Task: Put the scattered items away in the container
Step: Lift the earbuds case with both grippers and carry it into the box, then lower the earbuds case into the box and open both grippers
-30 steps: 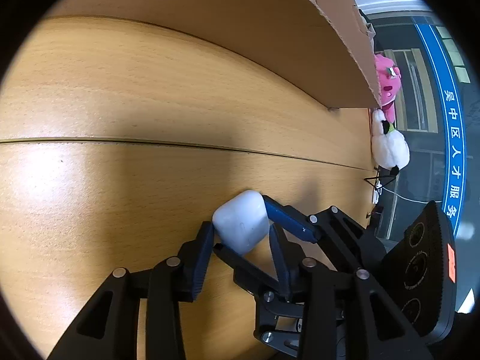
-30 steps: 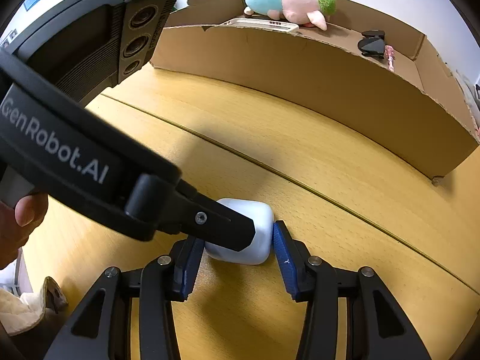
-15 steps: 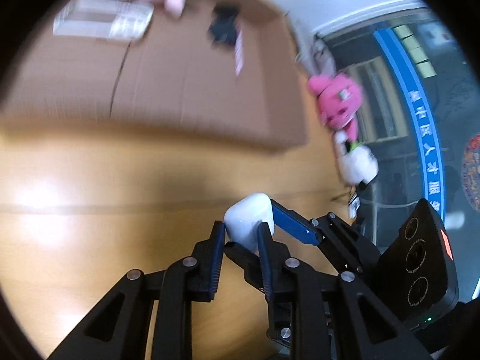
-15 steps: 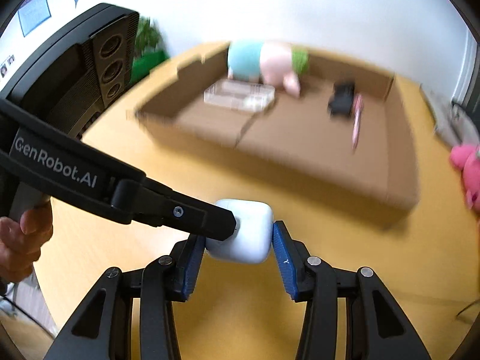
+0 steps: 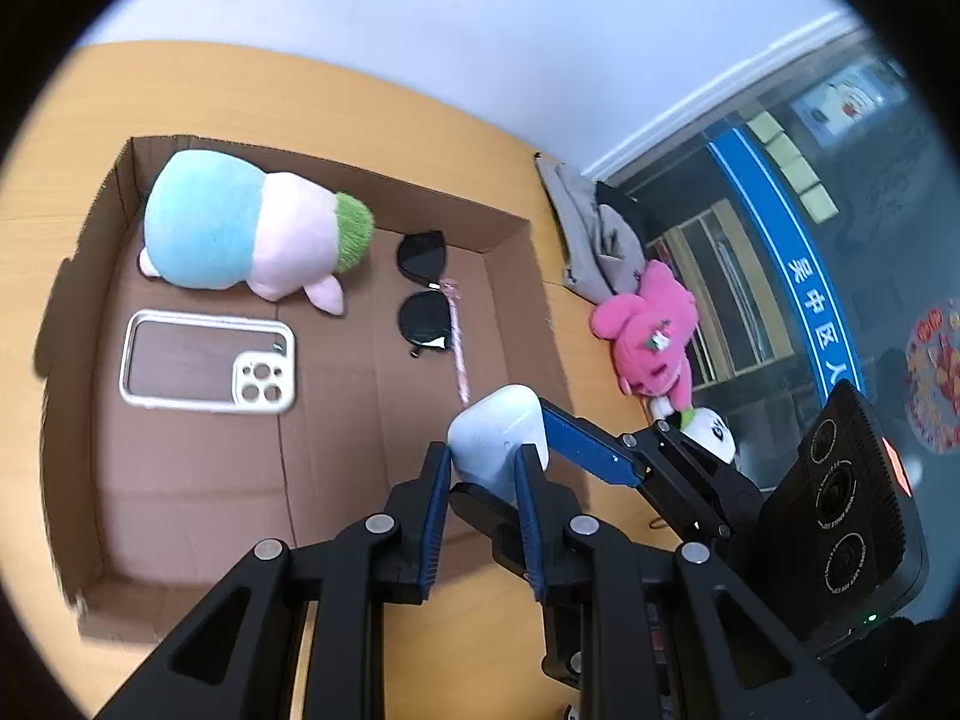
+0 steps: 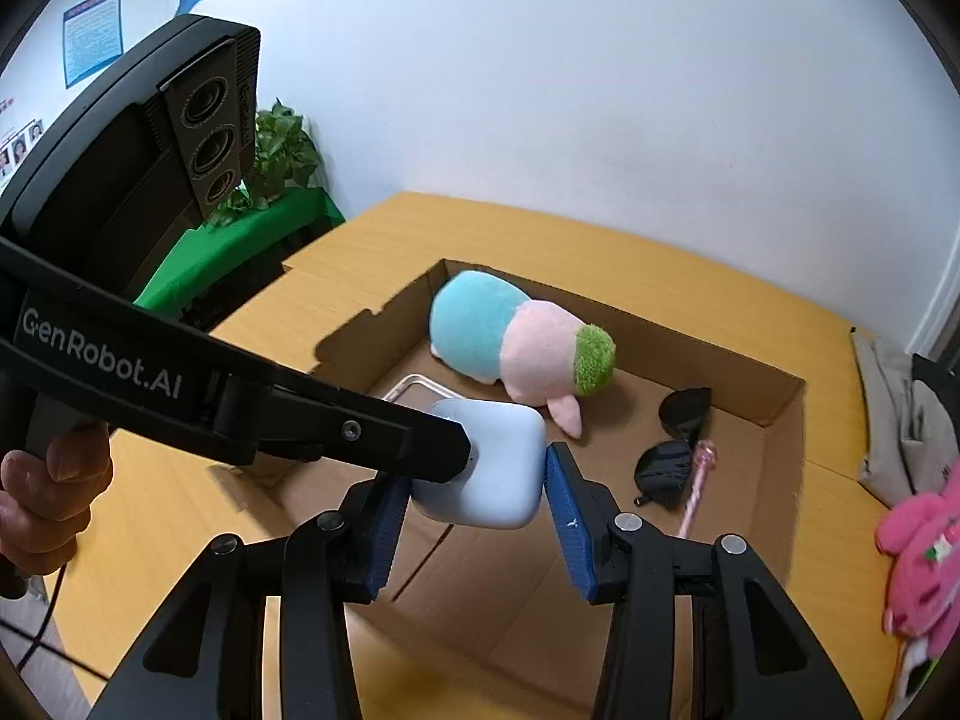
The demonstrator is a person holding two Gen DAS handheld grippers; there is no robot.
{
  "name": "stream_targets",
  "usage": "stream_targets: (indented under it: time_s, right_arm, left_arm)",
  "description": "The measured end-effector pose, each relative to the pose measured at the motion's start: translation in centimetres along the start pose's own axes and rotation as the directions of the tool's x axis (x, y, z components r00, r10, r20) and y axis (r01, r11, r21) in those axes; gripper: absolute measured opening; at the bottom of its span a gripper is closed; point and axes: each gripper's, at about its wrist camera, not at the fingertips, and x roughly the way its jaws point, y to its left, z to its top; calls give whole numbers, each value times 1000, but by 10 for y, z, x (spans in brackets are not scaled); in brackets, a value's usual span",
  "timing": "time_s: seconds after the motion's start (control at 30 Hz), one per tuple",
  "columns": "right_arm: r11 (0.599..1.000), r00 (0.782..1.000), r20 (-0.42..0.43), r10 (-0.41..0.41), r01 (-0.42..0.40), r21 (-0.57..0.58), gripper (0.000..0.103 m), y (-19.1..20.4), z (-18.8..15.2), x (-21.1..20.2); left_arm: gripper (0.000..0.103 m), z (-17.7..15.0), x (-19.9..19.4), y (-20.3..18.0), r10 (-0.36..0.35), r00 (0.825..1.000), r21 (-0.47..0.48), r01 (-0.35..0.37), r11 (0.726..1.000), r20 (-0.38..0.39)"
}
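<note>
— White plastic, that earbud case: a second ago it sat on the wooden table with both tools around it and only the cardboard wall in sight. Now it's lifted clear and hangs over the box's near right part.

— Who has it?

— Both, it seems. The left gripper has its blue pads clenched on the case's sides. The right gripper has one pad touching the case; at the other I see a thin gap, so I can't tell how firmly it bites.

— So the carry is mostly done?

— I'd judge so. What remains is lowering it onto bare cardboard and letting go.

— What's already in the cardboard box?

— In the left view, a blue-pink-green plush toy at ten o'clock from the case, a clear phone case at nine, sunglasses at eleven with a pink pen just beside them. The floor below the case at seven o'clock is bare.

— Anything left outside?

— A pink plush at two o'clock, on the table beyond the box's right wall, beside some grey cloth.
</note>
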Motion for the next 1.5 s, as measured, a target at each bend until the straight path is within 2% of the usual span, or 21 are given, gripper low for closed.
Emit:
stream_targets:
  time_s: [0.17, 0.3, 0.4, 0.57, 0.8, 0.87, 0.9, 0.93, 1.07, 1.13, 1.2, 1.23, 1.27, 1.3, 1.33, 1.43, 1.5]
  right_arm:
    - [1000, 995, -100, 12, -10, 18, 49, -20, -8, 56]
    - [998, 982, -186, 29, -20, 53, 49, -35, -20, 91]
    - [996, 965, -258, 43, -21, 86, 49, -47, -30, 120]
    - [993, 939, -339, 64, -27, 113, 49, -56, -42, 146]
    - [991, 899, -432, 75, -20, 130, 51, -57, -61, 168]
    - [992, 898, -432, 78, -25, 127, 72, -56, -61, 166]
    - [992, 900, -430, 72, -20, 124, 77, -56, -61, 164]
    - [992, 901, -430, 60, -6, 127, 88, -57, -61, 161]
    - [984, 914, -404, 22, 52, 171, 95, -67, -56, 130]
    - [980, 929, -369, 4, 69, 186, 96, -67, -50, 102]
    - [979, 941, -337, -29, 95, 182, 101, -62, -43, 73]
    - [977, 948, -315, -47, 109, 184, 103, -57, -39, 52]
    - [975, 952, -302, -58, 119, 188, 103, -52, -37, 38]
    - [971, 954, -290, -74, 135, 196, 103, -48, -34, 22]
    - [964, 955, -279, -96, 159, 212, 103, -44, -32, 2]
    - [928, 959, -253, -129, 206, 309, 103, -39, -25, -48]
    - [922, 963, -218, -157, 222, 317, 103, -27, -22, -75]
  left_arm:
    - [21, 20, 47, 37, 5, 997, -42, -8, 999, -78]
    - [21, 28, 88, 65, 14, 990, -71, -25, 997, -141]
    - [21, 29, 110, 82, 3, 985, -109, -22, 994, -172]
    - [21, 25, 134, 101, -10, 978, -143, -21, 989, -209]
    - [22, 15, 154, 107, 39, 966, -126, -73, 989, -257]
    - [22, 14, 152, 105, 54, 967, -123, -87, 989, -249]
    - [22, 14, 150, 103, 63, 968, -121, -95, 988, -242]
    - [24, 15, 147, 100, 72, 969, -119, -102, 988, -235]
    - [40, 17, 117, 85, 120, 978, -88, -136, 987, -173]
    - [46, 16, 91, 70, 143, 983, -63, -151, 987, -115]
    - [55, 11, 54, 46, 191, 982, -15, -191, 981, -15]
    - [62, 7, 36, 32, 216, 976, 4, -216, 976, 36]
    - [73, 0, 14, 17, 251, 963, 21, -254, 967, 95]
    - [79, -7, -4, 3, 283, 948, 31, -290, 956, 145]
    - [82, -15, -20, -9, 314, 931, 38, -326, 944, 188]
    - [82, -45, -65, -52, 407, 862, 64, -444, 894, 301]
    - [82, -63, -86, -71, 419, 844, 62, -463, 884, 335]
